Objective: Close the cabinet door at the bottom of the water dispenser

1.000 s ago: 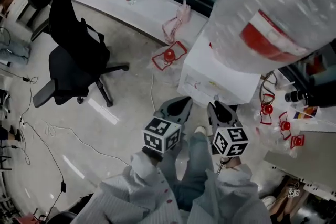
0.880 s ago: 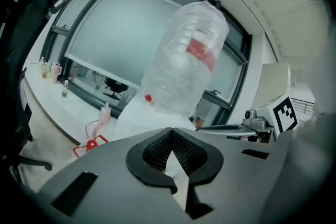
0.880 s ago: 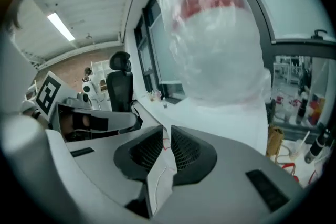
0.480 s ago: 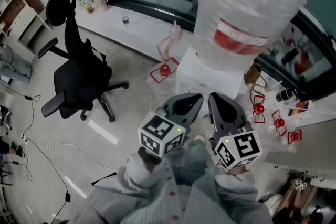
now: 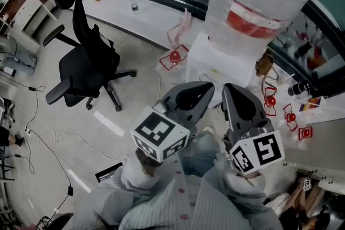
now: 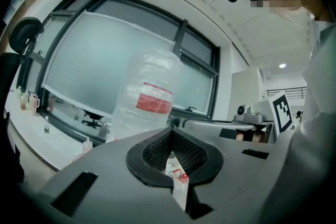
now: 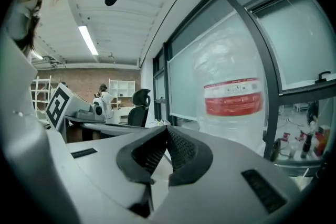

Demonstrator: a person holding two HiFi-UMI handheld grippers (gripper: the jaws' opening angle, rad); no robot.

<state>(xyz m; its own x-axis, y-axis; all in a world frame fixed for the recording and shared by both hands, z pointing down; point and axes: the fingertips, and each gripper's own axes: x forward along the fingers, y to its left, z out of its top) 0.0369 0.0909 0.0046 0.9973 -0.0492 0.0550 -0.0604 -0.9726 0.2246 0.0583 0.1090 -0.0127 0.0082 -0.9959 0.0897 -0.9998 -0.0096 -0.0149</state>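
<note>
Between the left gripper's [image 6: 170, 136] jaws, and the right gripper's [image 7: 167, 131], sits nothing; both pairs are pressed together. Just ahead and lower stands the white water dispenser [image 5: 218, 62] under its bottle [image 5: 259, 2]. Its bottom cabinet door is hidden, well below both grippers. Probably a light, stiff hinged panel: nudge its free edge, no grasp needed.

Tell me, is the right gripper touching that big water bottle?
Apart. In the right gripper view, the right gripper has its jaws shut on nothing, and the water bottle stands clear beyond their tips.
</note>
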